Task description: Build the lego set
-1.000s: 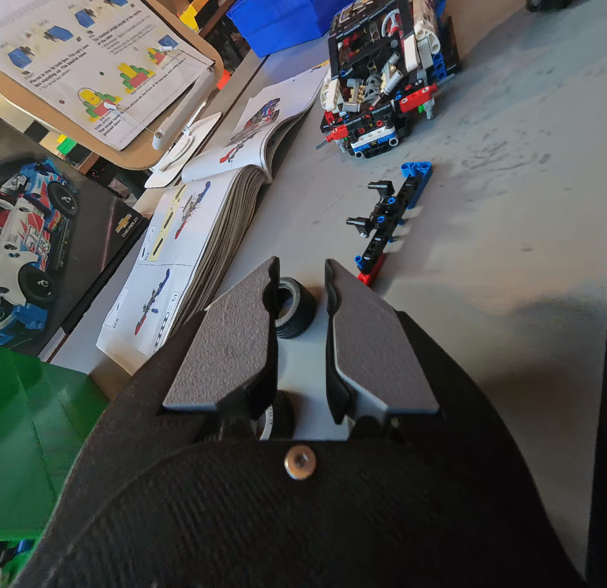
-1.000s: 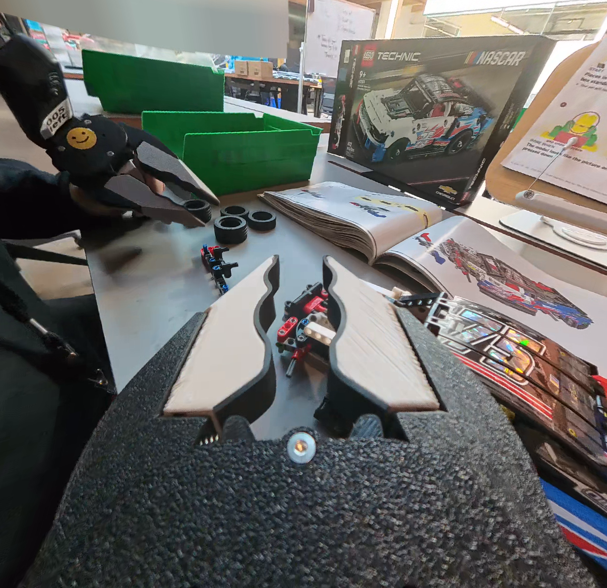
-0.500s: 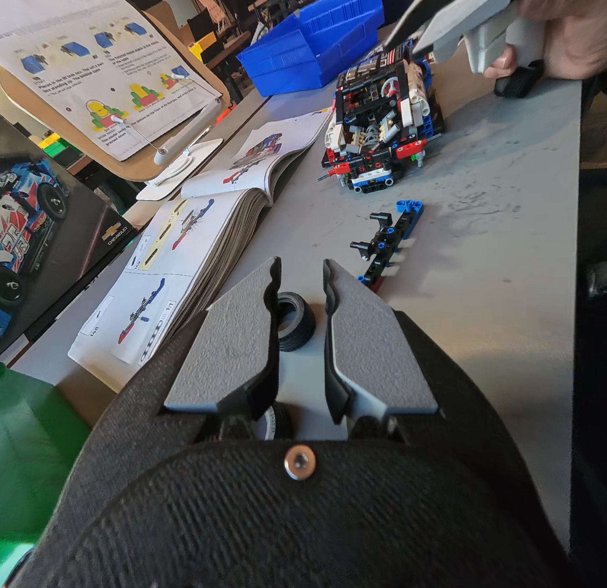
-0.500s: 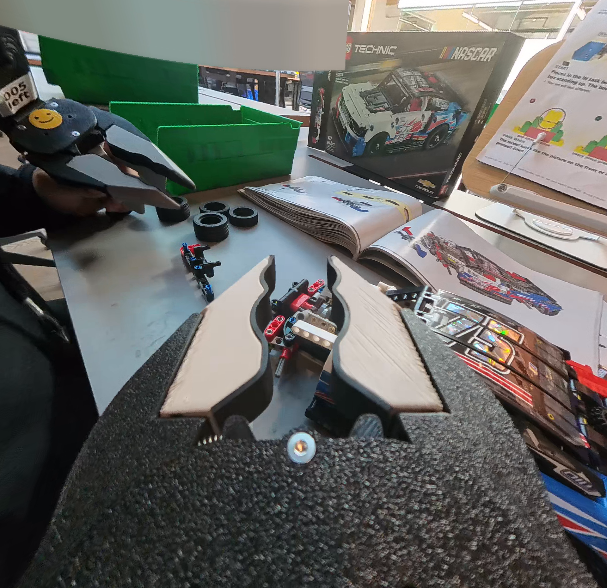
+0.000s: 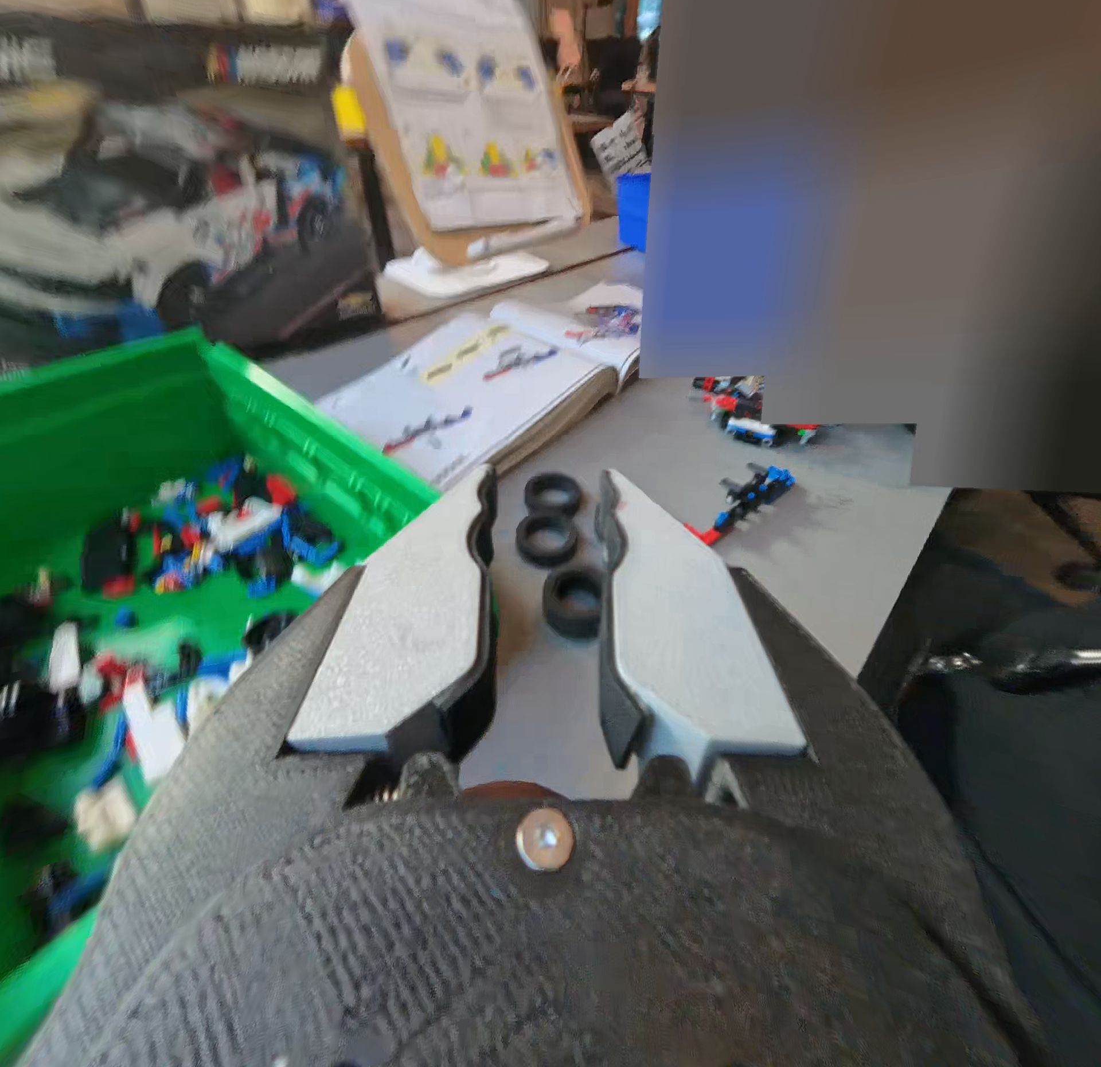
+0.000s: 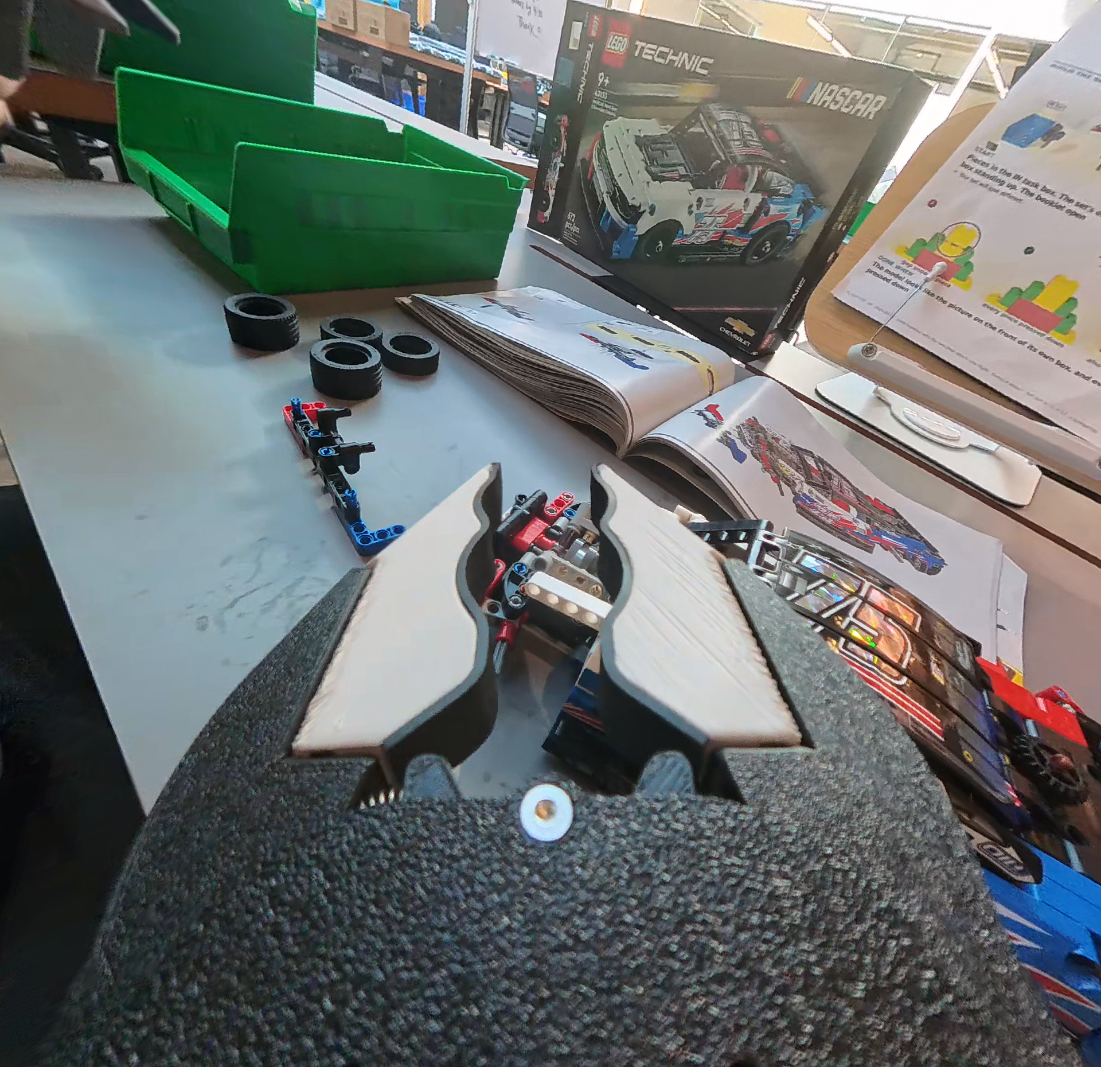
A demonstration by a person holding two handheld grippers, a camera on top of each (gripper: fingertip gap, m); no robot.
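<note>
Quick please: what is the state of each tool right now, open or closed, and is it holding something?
Left tool: open, holding nothing; black tyres lie on the table beyond it.
Right tool: open, empty, over the partly built car.

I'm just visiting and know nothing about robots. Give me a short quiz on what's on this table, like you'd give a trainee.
1. How many black tyres lie on the table?
2. True or false: the green bin beside the left gripper holds loose pieces.
3. The instruction booklet is: A) shut, B) lying open, C) inside the bin.

Key: 1. Four, counted in the right wrist view. 2. True. 3. B.
</note>
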